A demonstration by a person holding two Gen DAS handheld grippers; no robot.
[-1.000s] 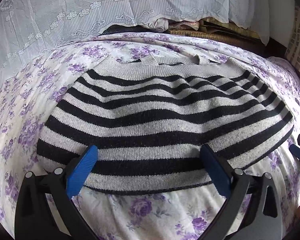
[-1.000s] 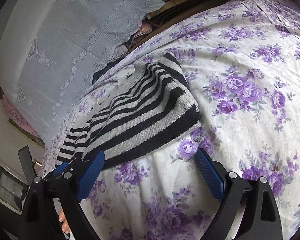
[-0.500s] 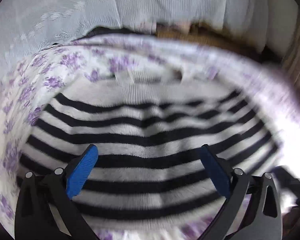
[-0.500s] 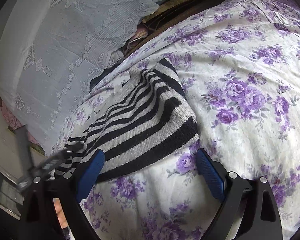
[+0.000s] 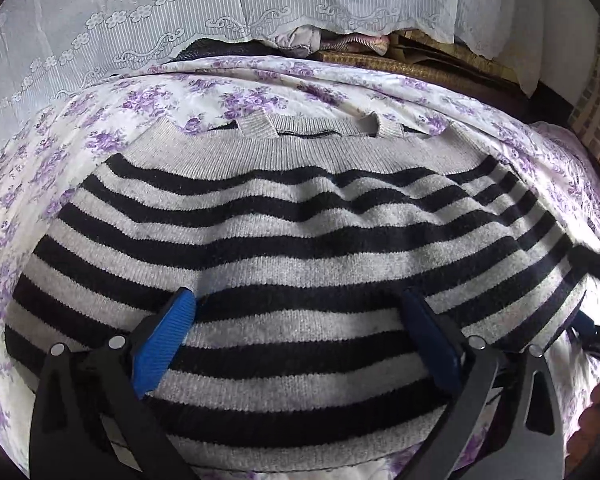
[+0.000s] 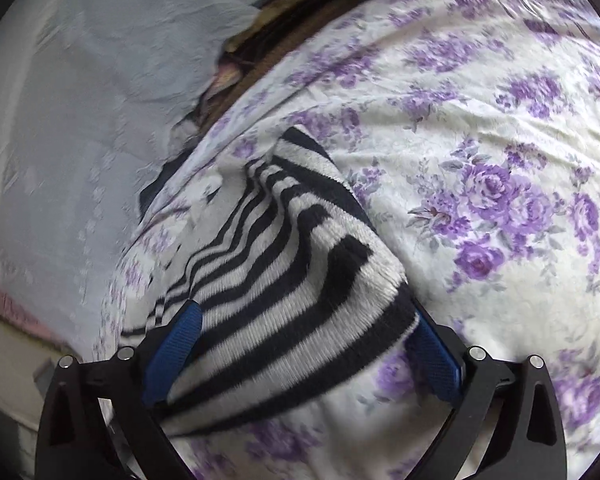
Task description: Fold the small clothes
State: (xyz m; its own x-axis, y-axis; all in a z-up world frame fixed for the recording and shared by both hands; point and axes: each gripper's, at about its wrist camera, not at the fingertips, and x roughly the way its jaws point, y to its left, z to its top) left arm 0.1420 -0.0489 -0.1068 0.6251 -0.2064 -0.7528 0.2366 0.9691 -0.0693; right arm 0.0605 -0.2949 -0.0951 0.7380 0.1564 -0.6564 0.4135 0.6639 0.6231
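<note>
Garment: a grey-and-black striped sweater (image 5: 300, 248) is lying flat on the bed (image 5: 148, 100), neckline at the far edge, hem toward the cameras.
Bedding: the purple floral sheet (image 6: 500, 160) is showing bare around the sweater; a lace cover (image 5: 180, 12) is hanging behind the bed.
Left gripper (image 5: 300, 340): its jaws are standing wide apart over the lower stripes, gripping nothing; whether the tips are touching the knit cannot be told.
Right gripper (image 6: 304, 344): its jaws are opening toward their widest, and the sweater's near right corner is sitting between them, not pinched.
Change, left view: a second ago the hem lay just past the fingertips; now the gripper is reaching further in, with the stripes filling the lower frame.
Change, right view: the corner that lay ahead of the jaws is now lying between them.
Reading: both grippers are lining up for the next fold; the right looks ready to close on that corner.
Risk: the thick knit may bunch if only one layer is caught.
</note>
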